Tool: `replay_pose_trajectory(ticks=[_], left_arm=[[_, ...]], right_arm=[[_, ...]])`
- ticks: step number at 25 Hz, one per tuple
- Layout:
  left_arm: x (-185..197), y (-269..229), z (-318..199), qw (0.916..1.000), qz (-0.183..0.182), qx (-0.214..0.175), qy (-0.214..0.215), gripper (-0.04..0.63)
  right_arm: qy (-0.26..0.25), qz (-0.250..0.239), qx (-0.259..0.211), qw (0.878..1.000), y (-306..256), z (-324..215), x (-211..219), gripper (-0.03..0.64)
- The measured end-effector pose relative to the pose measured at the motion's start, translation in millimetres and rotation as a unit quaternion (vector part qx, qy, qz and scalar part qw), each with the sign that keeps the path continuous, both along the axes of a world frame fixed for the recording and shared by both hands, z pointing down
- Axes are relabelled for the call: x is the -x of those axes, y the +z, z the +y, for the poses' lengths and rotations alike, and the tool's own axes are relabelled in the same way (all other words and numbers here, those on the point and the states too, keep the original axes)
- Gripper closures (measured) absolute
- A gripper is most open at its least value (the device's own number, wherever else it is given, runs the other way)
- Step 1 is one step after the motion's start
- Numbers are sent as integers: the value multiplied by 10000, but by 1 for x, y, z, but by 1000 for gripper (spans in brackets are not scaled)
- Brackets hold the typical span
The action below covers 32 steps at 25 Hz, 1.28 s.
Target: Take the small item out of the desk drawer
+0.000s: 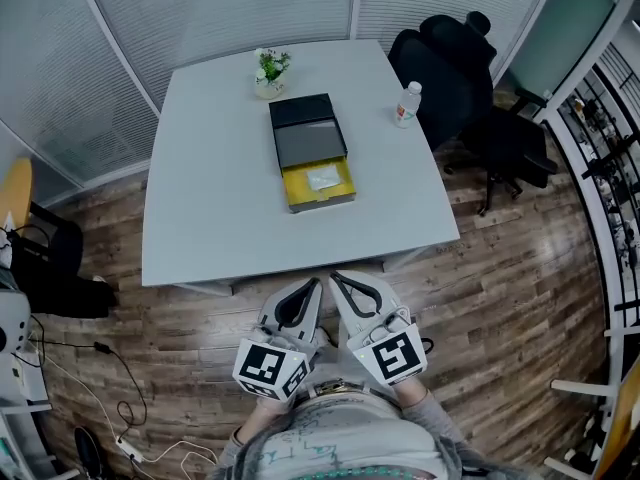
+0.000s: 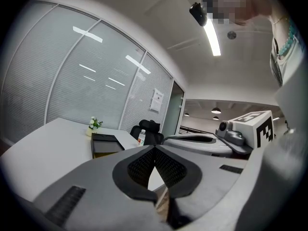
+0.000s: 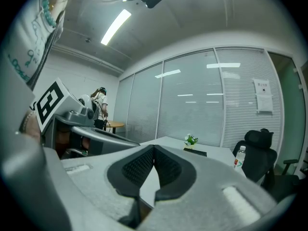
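The small item (image 1: 322, 178), pale and flat and too small to identify, lies in the yellow drawer (image 1: 322, 204). The drawer stands pulled out of a black box (image 1: 305, 128) near the middle of the table (image 1: 210, 218). Box and drawer form one long shape running away from the person with a slight slant, and the open end faces the person. A reach would therefore go straight forward over the table's near edge and then down into the drawer from above.

The left gripper (image 1: 314, 284) and the right gripper (image 1: 335, 278) sit side by side just short of that near edge, over the wooden floor. They are well apart from the drawer, with their tips angled toward each other. The drawer lies almost dead ahead of both, so neither hand is clearly nearer.

In its own view, each claw is clenched: the ribbed pads meet at the tip with nothing between them. Neither touches the table, the drawer or the item. My judgement is that whichever claw goes in must spread its jaws before it comes down on the item
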<state>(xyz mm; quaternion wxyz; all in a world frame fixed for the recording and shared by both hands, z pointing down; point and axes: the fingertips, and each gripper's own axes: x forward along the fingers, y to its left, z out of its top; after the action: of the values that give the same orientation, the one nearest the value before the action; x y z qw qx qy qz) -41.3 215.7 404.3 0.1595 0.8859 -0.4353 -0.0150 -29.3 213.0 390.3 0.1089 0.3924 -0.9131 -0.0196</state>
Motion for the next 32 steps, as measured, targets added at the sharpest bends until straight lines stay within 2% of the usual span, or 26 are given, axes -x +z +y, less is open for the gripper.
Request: replay_pose_trajectory(ticks=[6, 20, 32], left_arm=[[-7, 6, -30, 10000, -39, 51, -8, 597], [-19, -14, -152, 9996, -150, -156, -196, 597], [-29, -12, -205, 9986, -204, -41, -486, 597]], right_arm=[[1, -95, 23, 10000, 3, -28, -6, 614], [-250, -169, -221, 9993, -20, -150, -18, 615], [-570, -234, -109, 9980, -20, -205, -27, 615]])
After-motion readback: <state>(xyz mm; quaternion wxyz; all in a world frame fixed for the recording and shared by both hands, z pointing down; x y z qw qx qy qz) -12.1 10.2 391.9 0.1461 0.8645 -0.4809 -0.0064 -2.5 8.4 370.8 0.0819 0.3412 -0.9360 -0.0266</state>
